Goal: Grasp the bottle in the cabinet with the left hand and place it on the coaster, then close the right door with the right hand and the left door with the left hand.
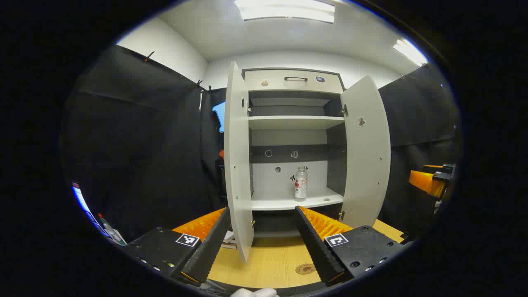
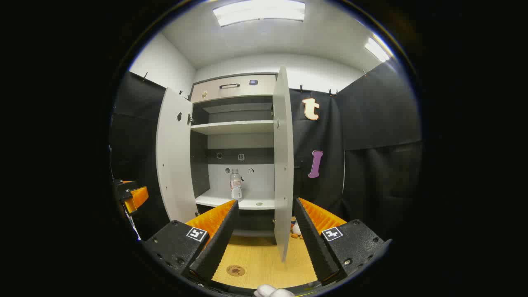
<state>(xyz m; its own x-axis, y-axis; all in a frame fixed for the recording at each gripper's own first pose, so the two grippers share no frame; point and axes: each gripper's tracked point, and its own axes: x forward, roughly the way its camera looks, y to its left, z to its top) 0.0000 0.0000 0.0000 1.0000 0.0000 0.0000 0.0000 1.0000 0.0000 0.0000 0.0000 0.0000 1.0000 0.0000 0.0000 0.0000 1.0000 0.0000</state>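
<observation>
From where I stood, the open left door hid the left part of the cabinet's inside in the left gripper view, and the right door did the same to the right part in the right gripper view. The bottle's label was too small to make out. A small round thing on the shelf near it could not be told. The coaster was partly covered by a finger of the left gripper. The other gripper was cut off at the picture's edge, so how its fingers stood could not be told there. Small items at the table's back behind the right door were partly hidden and unclear.
</observation>
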